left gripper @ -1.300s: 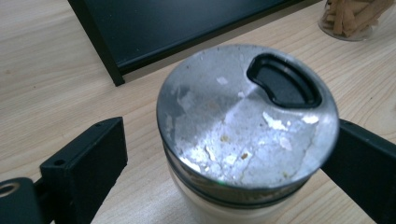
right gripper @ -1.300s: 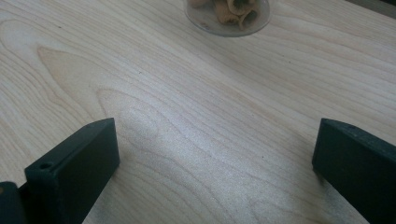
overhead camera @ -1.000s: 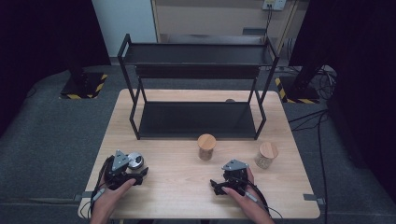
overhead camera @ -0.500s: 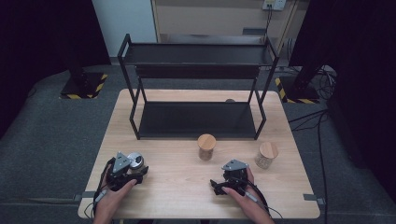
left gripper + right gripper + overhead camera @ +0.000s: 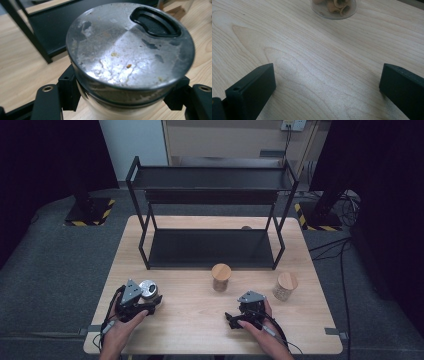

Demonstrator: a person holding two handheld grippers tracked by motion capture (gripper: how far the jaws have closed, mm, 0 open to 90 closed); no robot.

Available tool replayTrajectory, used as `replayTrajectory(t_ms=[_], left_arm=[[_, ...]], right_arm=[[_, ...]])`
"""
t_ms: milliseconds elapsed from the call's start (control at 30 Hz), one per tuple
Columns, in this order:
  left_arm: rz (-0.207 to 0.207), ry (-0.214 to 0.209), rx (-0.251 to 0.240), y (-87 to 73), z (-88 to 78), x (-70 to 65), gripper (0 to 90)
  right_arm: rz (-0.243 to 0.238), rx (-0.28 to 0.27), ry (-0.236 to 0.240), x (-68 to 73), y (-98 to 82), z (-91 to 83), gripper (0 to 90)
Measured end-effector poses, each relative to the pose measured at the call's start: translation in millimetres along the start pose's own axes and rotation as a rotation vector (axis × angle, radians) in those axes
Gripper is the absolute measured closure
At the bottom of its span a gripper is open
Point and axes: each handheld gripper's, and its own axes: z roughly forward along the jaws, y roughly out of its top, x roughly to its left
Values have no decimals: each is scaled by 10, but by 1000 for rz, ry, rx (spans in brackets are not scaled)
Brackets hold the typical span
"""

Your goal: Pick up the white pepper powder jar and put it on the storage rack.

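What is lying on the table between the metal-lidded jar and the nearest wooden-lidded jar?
Nothing: in the high view, bare table separates the metal-lidded jar from the wooden-lidded jar.

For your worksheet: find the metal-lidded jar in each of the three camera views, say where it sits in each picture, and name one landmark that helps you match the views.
High view: the metal-lidded jar stands at lower left on the table, in the left gripper.
Left gripper view: its lid takes up the centre, both jaws pressed on the body beneath.
Right gripper view: not in it.
Shared landmark: the black rack behind the jar.
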Motion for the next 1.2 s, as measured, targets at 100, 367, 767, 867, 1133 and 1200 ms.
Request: replayTrajectory(t_ms=[100, 367, 767, 867, 1133, 1200], left_arm=[[19, -25, -1, 58, 32, 16, 291], [51, -64, 1, 193, 131, 47, 290], [51, -90, -4, 298, 235, 124, 291], [57, -88, 3, 326, 250, 124, 290], [67, -81, 10, 413, 342, 116, 291], [74, -82, 11, 439, 374, 117, 291]], right_arm=[[0, 0, 0, 0, 0, 0, 7], [2, 2, 1, -1, 3, -1, 7], [2, 2, 1, -1, 3, -1, 7], [2, 2, 1, -1, 2, -1, 7], [2, 2, 1, -1, 2, -1, 7], [2, 2, 1, -1, 2, -1, 7]])
